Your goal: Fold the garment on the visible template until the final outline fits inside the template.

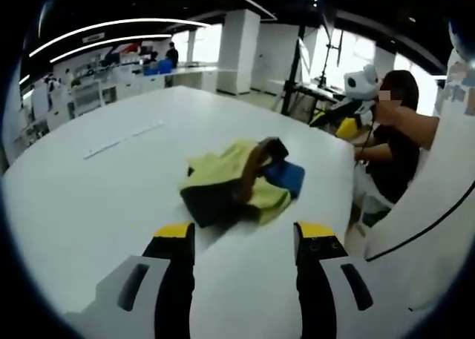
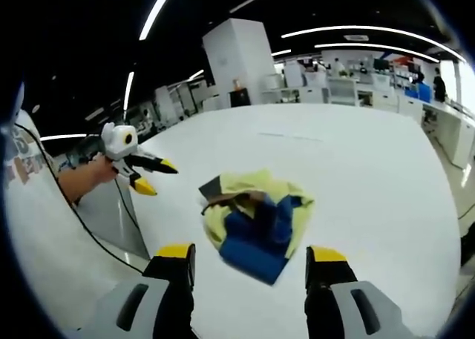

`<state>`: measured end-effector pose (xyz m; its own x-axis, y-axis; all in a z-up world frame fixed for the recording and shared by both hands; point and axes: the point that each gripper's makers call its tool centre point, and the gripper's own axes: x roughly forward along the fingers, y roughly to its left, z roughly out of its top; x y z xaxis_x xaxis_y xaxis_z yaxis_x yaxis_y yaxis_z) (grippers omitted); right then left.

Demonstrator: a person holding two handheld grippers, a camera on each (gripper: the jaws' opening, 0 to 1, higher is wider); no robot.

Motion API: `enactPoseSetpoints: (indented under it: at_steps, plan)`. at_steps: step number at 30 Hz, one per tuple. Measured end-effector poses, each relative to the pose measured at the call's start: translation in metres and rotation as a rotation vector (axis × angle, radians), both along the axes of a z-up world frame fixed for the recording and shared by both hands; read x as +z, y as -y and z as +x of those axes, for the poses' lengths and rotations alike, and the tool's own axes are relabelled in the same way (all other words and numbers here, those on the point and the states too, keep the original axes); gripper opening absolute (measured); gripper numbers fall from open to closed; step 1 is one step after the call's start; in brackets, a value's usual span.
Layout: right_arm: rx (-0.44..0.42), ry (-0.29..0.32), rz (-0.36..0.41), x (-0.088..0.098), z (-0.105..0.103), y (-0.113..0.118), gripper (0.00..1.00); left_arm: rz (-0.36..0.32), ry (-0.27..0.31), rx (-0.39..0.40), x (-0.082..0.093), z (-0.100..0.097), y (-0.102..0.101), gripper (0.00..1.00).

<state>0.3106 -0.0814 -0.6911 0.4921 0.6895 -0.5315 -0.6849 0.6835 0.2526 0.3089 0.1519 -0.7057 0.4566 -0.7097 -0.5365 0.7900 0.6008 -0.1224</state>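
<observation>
garment (image 1: 241, 182) lies crumpled on the white table (image 1: 96, 205), a heap of yellow-green, blue and dark panels, with no fold yet made. left gripper (image 1: 245, 239): my jaws stand apart, yellow tips raised off the surface, nothing between them; the heap sits just beyond the tips toward 12 o'clock. right gripper (image 2: 252, 257): jaws likewise apart and holding nothing, the garment (image 2: 256, 220) near the tips at 12 o'clock, its blue panel nearest me and the yellow-green part behind it.

outward: in the right gripper view my left gripper (image 2: 133, 165) shows at 9 o'clock, held in a hand, well apart from the cloth. in the left gripper view a faint strip (image 1: 122, 139) lies on the table toward 10 o'clock; i cannot tell whether it belongs to the template, and i see no clear template outline under the garment.

risks, as i judge them: pinching several bunched layers at once would drag the whole heap instead of spreading it; folding without a located template could leave the outline outside it; a pull toward the table edge near the seated person (image 1: 393, 131) at 2 o'clock could slide the cloth off the surface.
</observation>
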Motion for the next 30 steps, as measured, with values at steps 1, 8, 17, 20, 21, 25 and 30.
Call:
enactPoseSetpoints:
  at_steps: [1,8,17,20,21,25,30]
  plan:
    - [0.002,0.000,0.001,-0.001,0.001,-0.001,0.57,0.003,-0.003,-0.001,-0.002,0.000,0.000,0.50]
    - [0.011,0.003,0.009,-0.005,0.008,-0.007,0.53,0.017,-0.012,-0.008,-0.009,0.005,0.004,0.49]
    - [0.027,0.002,-0.003,-0.014,0.017,-0.009,0.45,-0.032,-0.033,-0.009,-0.009,0.015,0.015,0.45]
    - [0.029,0.002,-0.003,-0.016,0.019,-0.009,0.42,-0.024,-0.033,-0.004,-0.011,0.019,0.014,0.44]
    - [0.026,0.006,-0.006,-0.017,0.022,-0.009,0.41,-0.011,-0.033,-0.006,-0.012,0.021,0.014,0.44]
    - [0.026,0.004,-0.007,-0.022,0.026,-0.009,0.38,-0.046,-0.042,0.000,-0.009,0.026,0.021,0.41]
    - [0.036,-0.001,-0.009,-0.027,0.031,-0.013,0.33,-0.003,-0.025,-0.021,-0.018,0.031,0.025,0.38]
